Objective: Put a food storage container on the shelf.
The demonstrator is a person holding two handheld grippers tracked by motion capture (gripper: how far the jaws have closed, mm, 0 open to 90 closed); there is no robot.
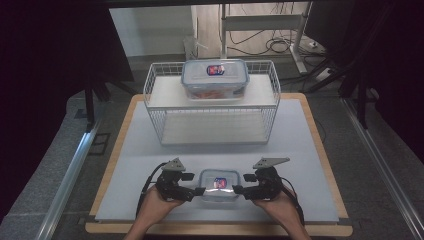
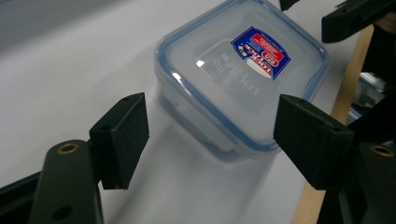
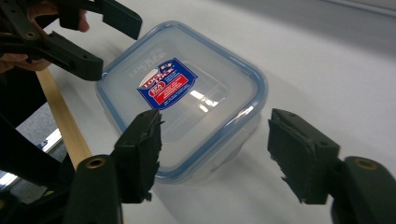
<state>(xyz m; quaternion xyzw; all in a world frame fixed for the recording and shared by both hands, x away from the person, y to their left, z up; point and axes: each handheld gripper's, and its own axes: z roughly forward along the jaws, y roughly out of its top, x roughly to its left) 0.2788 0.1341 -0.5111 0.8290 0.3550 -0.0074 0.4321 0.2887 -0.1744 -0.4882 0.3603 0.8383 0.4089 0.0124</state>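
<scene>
I have the small square clear-plastic container with the blue-rimmed lid and red-and-blue label sitting on the pale grey counter, close to the near edge and roughly midway between my two hands. From the high view the left claw sits at the container's nine o'clock and the right claw at its three o'clock, both pointing inward at it, so neither hand is clearly nearer.

In the left gripper view the container lies ahead at about one o'clock, a corner turned toward me; the two black pads stand apart with bare counter between them and do not touch the box. So the left claw is fairly wide and empty. In the right gripper view the container lies at about eleven o'clock, and its near corner reaches down toward the gap between the pads; the left-hand pad overlaps the lid rim in the picture, though I cannot tell whether it touches. The right claw is also wide, gripping nothing.

The box is near enough square to have no real long axis. I judge the coming move turns on closing in from both sides at once
</scene>
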